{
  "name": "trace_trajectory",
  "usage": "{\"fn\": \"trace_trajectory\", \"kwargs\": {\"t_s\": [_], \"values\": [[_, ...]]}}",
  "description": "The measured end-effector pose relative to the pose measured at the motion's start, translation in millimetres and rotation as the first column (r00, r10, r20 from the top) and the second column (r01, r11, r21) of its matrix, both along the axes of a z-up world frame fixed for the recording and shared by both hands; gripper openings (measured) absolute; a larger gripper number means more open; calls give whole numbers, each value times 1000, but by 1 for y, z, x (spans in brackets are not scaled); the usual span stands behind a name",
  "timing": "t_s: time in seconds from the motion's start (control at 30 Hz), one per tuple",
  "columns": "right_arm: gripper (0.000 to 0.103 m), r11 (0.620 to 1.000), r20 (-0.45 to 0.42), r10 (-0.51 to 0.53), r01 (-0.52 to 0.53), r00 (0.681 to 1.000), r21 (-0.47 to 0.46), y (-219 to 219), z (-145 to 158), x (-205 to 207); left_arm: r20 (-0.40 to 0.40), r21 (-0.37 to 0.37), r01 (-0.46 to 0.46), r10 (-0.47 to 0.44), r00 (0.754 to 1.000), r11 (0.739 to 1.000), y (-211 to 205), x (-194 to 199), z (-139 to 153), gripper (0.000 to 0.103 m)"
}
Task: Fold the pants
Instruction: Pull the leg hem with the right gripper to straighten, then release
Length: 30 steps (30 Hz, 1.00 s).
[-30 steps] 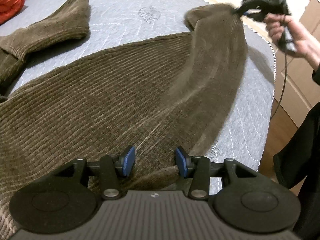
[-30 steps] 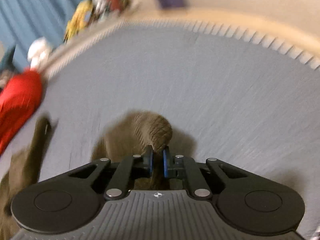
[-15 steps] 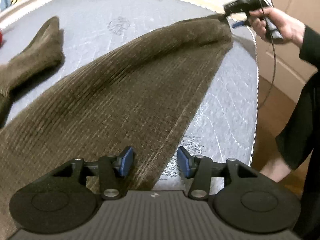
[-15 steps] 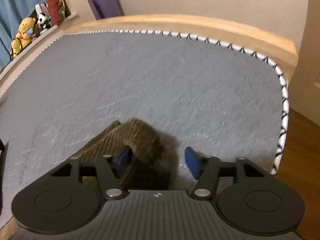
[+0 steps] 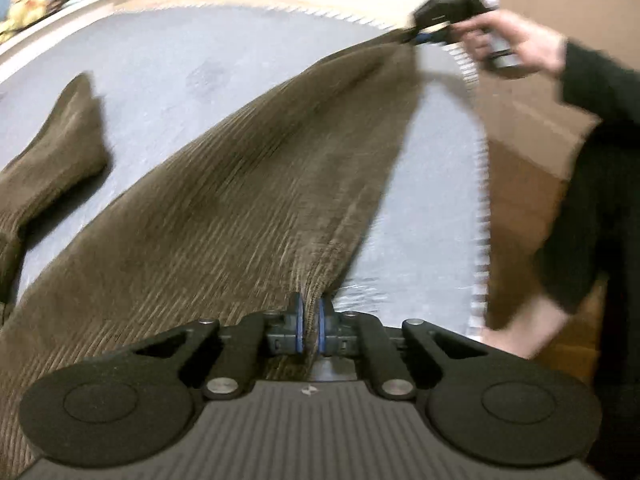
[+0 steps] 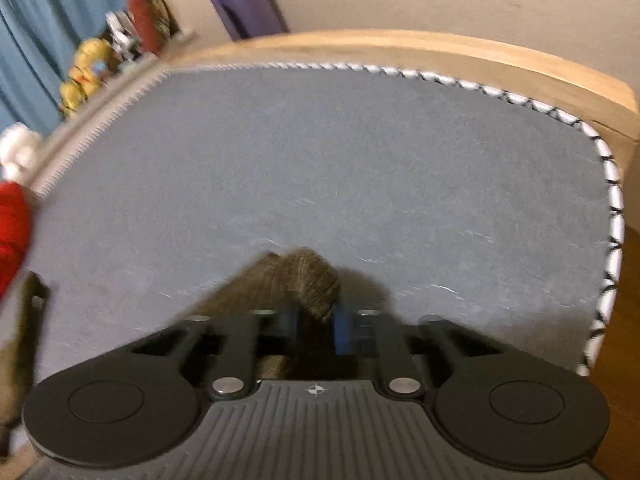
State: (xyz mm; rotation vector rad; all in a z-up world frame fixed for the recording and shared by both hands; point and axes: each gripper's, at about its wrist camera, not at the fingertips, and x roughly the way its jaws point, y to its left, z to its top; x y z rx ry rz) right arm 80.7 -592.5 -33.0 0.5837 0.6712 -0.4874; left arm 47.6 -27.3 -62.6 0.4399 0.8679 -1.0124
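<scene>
Brown corduroy pants (image 5: 248, 184) stretched taut over grey mattress (image 5: 168, 64), left gripper (image 5: 311, 322) and right gripper (image 6: 316, 322) jaws just closed, pinching fabric

Black grippers (image 5: 310, 322), blue-padded fingers (image 5: 297, 322); black sleeve (image 5: 600, 80).

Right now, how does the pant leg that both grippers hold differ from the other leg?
The held pant leg is stretched long between the left gripper and the right gripper; the other leg lies loose on the mattress, untouched. The held leg is pinched into ridges at both ends; the other lies flat. Both are brown corduroy.
</scene>
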Motion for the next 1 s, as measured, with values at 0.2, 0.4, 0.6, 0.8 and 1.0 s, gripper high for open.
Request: {"fn": "trace_trajectory", "kwargs": {"t_s": [0.2, 0.4, 0.6, 0.8, 1.0], "values": [[23, 1000, -236, -2, -1, 972, -15, 2, -13, 6, -72, 91, 154, -147, 986, 984, 0, -16, -24, 9], [49, 986, -47, -143, 139, 989, -90, -15, 17, -5, -79, -112, 64, -73, 994, 992, 17, 6, 5, 43], [49, 995, -33, 83, -84, 996, -60, -5, 2, 41, -52, -234, -208, 202, 978, 950, 37, 36, 21, 46], [51, 983, -195, 141, -161, 971, -91, 14, -38, 91, -33, -218, -305, 305, 952, 927, 50, 41, 25, 46], [12, 966, -131, 189, -209, 973, -154, 34, -18, 120, -22, -190, -328, 330, 944, 925, 59, 27, 30, 46]]}}
